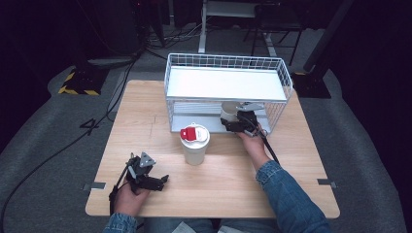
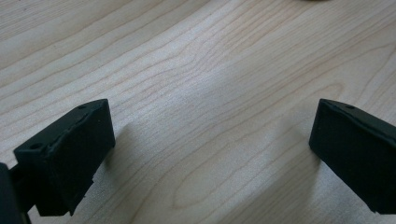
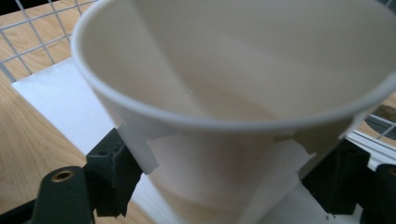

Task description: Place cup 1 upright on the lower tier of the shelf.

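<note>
Wooden bench (image 1: 145, 121) carries every item in the work area. White wire rack (image 1: 228, 92) stands at the far side of the bench, with a solid upper shelf and an open front facing the person.

Lidded cup (image 1: 195, 144), white with a red tab on its lid, stands upright on the bench just in front of the rack's left half, between the two hands.

Open paper cup (image 3: 233, 93) is held at the front of the rack's lower level, right of centre. In the high view it appears as a pale shape (image 1: 228, 114) directly beyond the right claw (image 1: 239, 124). The right claw is clamped on this cup: one jaw presses each side of the wall below the rim, and the cup mouth tilts toward the camera on that claw. The cup's long axis appears tilted rather than plumb; the exact angle cannot be determined.

Left claw (image 2: 210, 140) rests low over bare bench at the near left, jaws wide apart and holding nothing. It is well apart from both cups.

Judgement: the right hand alone governs the coming move, along the line between rack opening and bench.
</note>
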{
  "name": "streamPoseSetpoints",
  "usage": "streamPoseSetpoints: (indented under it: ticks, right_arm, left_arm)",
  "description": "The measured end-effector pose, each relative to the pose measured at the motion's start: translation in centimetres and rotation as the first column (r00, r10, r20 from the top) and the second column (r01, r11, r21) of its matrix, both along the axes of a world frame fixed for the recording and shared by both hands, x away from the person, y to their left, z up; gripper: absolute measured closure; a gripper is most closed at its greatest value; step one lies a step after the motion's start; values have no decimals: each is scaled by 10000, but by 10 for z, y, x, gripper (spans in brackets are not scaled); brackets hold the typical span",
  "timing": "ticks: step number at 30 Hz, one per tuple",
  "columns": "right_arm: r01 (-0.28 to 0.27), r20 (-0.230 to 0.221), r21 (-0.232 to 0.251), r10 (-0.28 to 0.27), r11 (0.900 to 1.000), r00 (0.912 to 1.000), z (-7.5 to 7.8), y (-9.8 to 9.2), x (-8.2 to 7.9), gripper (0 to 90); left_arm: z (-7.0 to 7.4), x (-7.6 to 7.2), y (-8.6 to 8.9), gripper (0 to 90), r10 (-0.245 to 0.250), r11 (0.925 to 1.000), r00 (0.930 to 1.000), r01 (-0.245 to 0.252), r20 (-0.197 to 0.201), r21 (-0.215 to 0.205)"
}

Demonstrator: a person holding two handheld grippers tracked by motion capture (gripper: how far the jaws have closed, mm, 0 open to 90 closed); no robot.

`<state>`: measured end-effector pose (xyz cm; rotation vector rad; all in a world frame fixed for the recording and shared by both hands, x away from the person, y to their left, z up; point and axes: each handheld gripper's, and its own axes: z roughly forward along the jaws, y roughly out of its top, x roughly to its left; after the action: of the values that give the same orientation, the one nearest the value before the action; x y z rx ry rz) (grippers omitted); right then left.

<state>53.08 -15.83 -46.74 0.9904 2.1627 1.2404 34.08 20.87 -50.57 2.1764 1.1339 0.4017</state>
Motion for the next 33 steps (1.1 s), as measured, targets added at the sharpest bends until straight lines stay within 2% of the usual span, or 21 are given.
streamPoseSetpoints:
  ticks: [12,33]
  right_arm:
    - [396,19,-63,-396,9992,9992,-4,7,9,227]
    - [387,-278,28,-386,9992,9989,-8,7,16,226]
  left_arm:
    - [0,0,0,7,-2,10000,10000,2,-2,-1]
    - [0,0,-1,6,75,10000,10000,-75,-28,-50]
